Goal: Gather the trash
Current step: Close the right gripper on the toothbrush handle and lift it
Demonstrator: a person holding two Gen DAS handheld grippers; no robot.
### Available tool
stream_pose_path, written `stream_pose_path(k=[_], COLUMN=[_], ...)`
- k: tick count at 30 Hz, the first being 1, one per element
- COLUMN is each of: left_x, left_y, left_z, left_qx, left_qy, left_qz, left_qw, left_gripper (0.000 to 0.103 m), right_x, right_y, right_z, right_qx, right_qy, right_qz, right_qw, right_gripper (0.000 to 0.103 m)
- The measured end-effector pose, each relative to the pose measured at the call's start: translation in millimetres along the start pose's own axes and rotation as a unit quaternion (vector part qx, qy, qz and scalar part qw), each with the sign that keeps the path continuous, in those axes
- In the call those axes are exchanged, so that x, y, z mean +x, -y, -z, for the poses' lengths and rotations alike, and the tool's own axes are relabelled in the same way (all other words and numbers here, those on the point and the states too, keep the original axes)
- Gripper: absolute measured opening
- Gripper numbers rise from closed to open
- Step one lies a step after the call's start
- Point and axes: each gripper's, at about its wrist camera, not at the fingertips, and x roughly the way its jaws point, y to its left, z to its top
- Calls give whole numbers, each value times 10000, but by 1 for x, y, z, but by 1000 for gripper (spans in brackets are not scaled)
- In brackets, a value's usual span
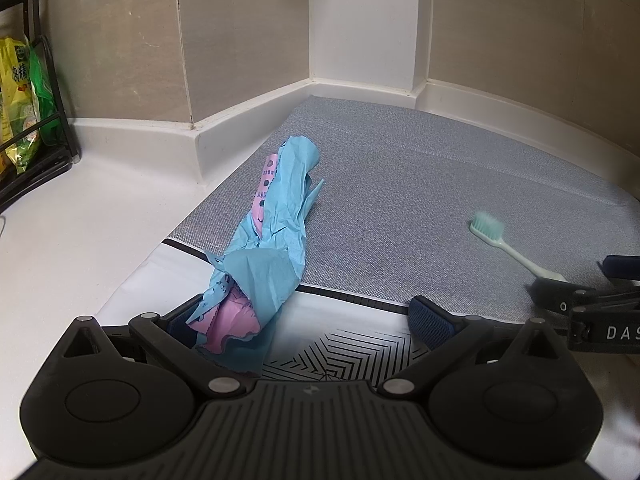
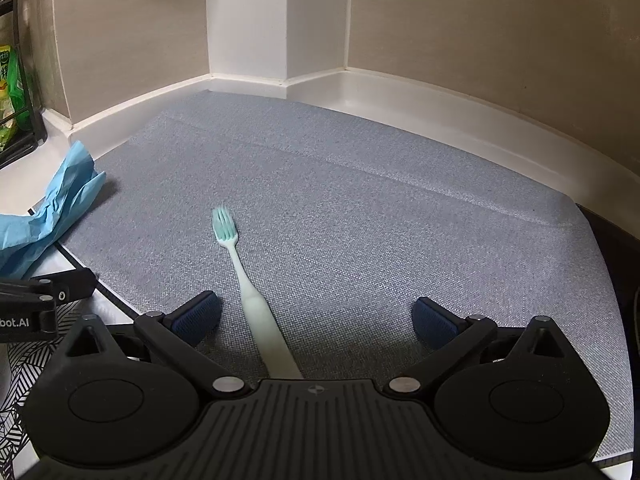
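Through the left wrist camera I see my left gripper (image 1: 308, 320) spread wide, the crumpled blue and pink paper (image 1: 268, 232) lying by its left finger on the grey mat (image 1: 400, 184), not pinched. Through the right wrist camera my right gripper (image 2: 316, 316) stands open around the mint toothbrush (image 2: 248, 288), pads clear of its handle.

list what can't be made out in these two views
- Left gripper's left finger: left wrist view, covered by the paper.
- Toothbrush handle end: right wrist view, hidden under the right gripper's body; left wrist view, behind its finger.
- Paper: right wrist view, cut off by the left edge.
- Packets on the rack: print too small, cut by the left edge.
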Motion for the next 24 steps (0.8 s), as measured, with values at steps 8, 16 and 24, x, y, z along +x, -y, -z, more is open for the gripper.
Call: stream_pose_path(k=[8,16,24], left_x=[-23,-74,-150], left_y=[-18,-16,-30], left_z=[-7,0,30], left_qx=[-184,-132,-61], left_qy=[-136,321,744], left_qz=[82,165,257], left_qw=[9997,9993,9969], left_gripper=[17,15,15], right_x=[-23,-48,-96], right_y=[-14,-7,11], right_z=[17,19,33], right_qx=[-241,209,532], right_qy=[327,549,930], right_qz=[-250,-428,-263], right_qw=[9989,9974,9939], right_gripper=[41,13,13])
